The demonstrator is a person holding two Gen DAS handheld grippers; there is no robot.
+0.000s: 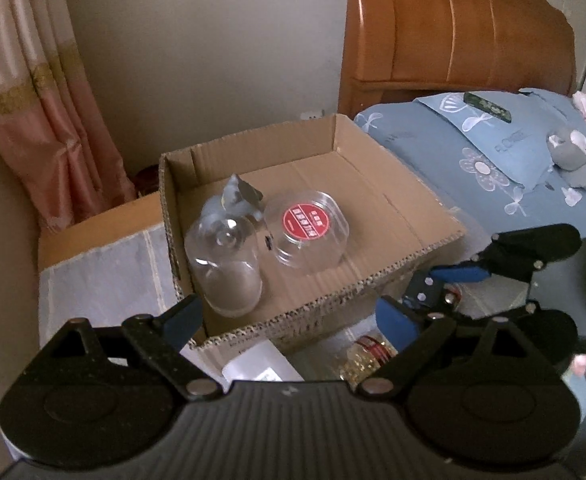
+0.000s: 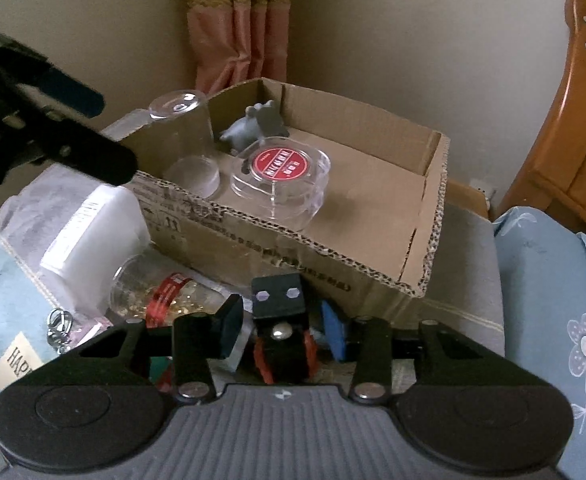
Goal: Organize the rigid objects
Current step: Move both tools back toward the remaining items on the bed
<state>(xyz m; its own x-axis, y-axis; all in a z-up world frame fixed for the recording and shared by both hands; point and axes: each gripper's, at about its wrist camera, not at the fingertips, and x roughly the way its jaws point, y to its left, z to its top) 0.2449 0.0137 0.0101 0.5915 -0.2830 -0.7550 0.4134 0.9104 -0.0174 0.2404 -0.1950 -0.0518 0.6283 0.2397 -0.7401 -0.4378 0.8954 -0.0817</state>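
Note:
An open cardboard box holds an upturned clear glass, a grey figurine and a clear round container with a red label. My left gripper stands open above the box's near wall with nothing between its fingers. In front of the box lie a white container and a jar of gold bits. My right gripper is shut on a black block with red wheels beside the jar.
A metal clasp and a paper tag lie at the front left. A blue flowered pillow with a grey plush is on the right, under a wooden headboard. A pink curtain hangs left, above another cardboard box.

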